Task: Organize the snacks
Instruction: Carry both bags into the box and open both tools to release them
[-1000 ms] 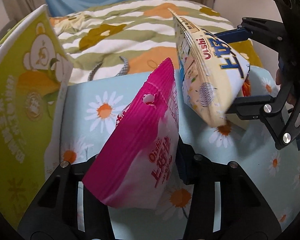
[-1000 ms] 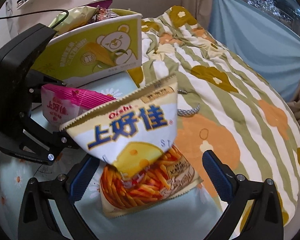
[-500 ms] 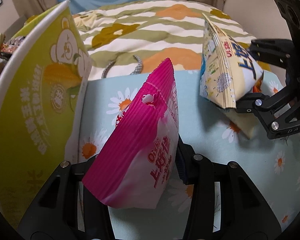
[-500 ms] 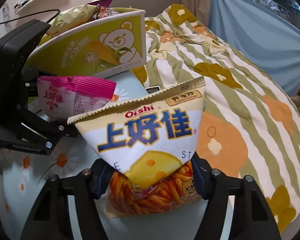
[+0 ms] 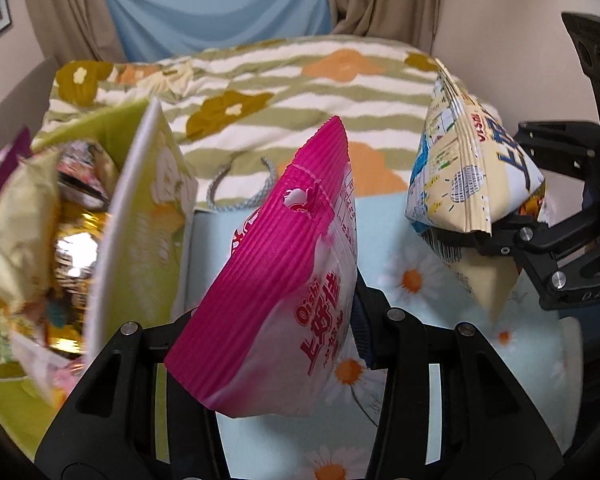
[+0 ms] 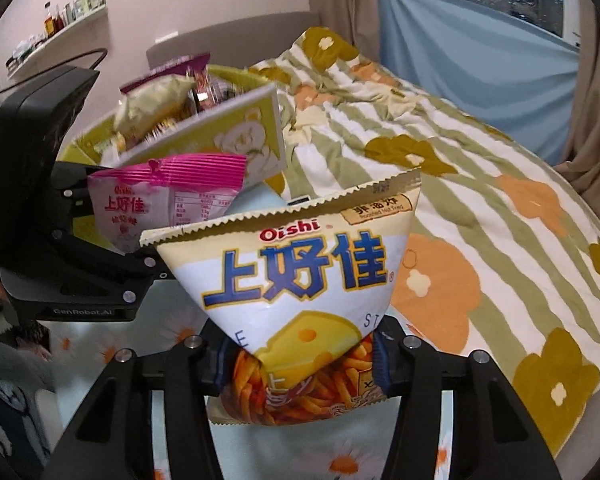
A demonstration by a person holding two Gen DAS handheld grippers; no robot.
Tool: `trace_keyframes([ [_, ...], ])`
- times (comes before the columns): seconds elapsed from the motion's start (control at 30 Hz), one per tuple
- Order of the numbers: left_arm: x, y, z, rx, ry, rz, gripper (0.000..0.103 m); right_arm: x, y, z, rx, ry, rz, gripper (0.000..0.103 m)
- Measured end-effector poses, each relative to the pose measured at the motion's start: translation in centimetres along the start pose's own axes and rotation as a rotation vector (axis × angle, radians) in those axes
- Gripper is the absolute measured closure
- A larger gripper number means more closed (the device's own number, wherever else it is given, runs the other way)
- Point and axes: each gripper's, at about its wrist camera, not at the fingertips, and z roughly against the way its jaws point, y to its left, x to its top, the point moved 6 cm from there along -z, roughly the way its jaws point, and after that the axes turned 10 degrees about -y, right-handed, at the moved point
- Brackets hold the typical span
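My left gripper [image 5: 276,336] is shut on a pink Oishi snack bag [image 5: 284,272] and holds it in the air; it also shows in the right wrist view [image 6: 164,204]. My right gripper [image 6: 300,360] is shut on a yellow-and-white Oishi cheese snack bag [image 6: 296,280], also lifted; in the left wrist view this bag [image 5: 464,176] hangs at the right. A green cardboard box with a bear print [image 5: 140,216] stands at the left, holding several snack packs [image 5: 40,220]. It also shows in the right wrist view [image 6: 236,136], behind the pink bag.
A light-blue daisy-print surface [image 5: 412,276] lies under both grippers. Behind it is a bed with a green-striped flower quilt [image 6: 480,184]. A blue curtain [image 5: 220,4] hangs at the back. A wall shelf with bottles [image 6: 56,28] is at the far left.
Both grippers have risen with their bags. The left gripper has swung toward the green box, whose contents now show. The right gripper closed on the cheese bag a second ago.
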Motion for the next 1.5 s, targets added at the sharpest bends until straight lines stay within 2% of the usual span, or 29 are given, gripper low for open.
trace_keyframes([
  [0.17, 2.2, 1.3, 4.8, -0.011, -0.068, 0.023, 0.060, 2.4, 1.8, 3.6, -0.044, -0.036, -0.050, 0.054],
  [0.33, 3.3, 4.4, 9.6, -0.020, -0.122, 0.049, 0.060, 4.9, 4.3, 6.0, -0.097, -0.069, -0.096, 0.054],
  [0.57, 2.8, 12.9, 14.7, 0.025, -0.166, 0.086, 0.060, 9.3, 10.8, 6.8, -0.146, -0.124, -0.134, 0.054],
  [0.83, 0.3, 22.6, 15.3, 0.045, -0.115, 0.092, 0.060, 14.1, 17.5, 3.5, -0.156, -0.179, -0.254, 0.054],
  [1.03, -2.5, 27.3, 13.3, -0.011, -0.048, 0.081, 0.060, 15.7, 20.9, 0.0, -0.191, -0.184, -0.344, 0.054],
  [1.07, -2.9, 27.6, 12.8, -0.030, -0.037, 0.080, 0.056, 15.7, 21.3, -0.5, -0.200, -0.182, -0.356, 0.054],
  [1.13, -3.9, 28.0, 11.8, -0.070, -0.003, 0.075, 0.027, 15.6, 22.0, -1.4, -0.220, -0.172, -0.382, 0.054],
  [1.17, -4.2, 28.4, 11.7, -0.069, -0.005, 0.072, 0.002, 15.4, 22.3, -1.9, -0.230, -0.166, -0.400, 0.054],
  [1.23, -4.5, 28.8, 12.4, -0.080, -0.040, 0.071, 0.000, 15.2, 22.7, -2.6, -0.240, -0.149, -0.432, 0.054],
  [1.5, -5.3, 29.8, 15.3, -0.079, -0.067, 0.063, 0.000, 14.8, 24.2, -3.1, -0.327, -0.085, -0.478, 0.054],
])
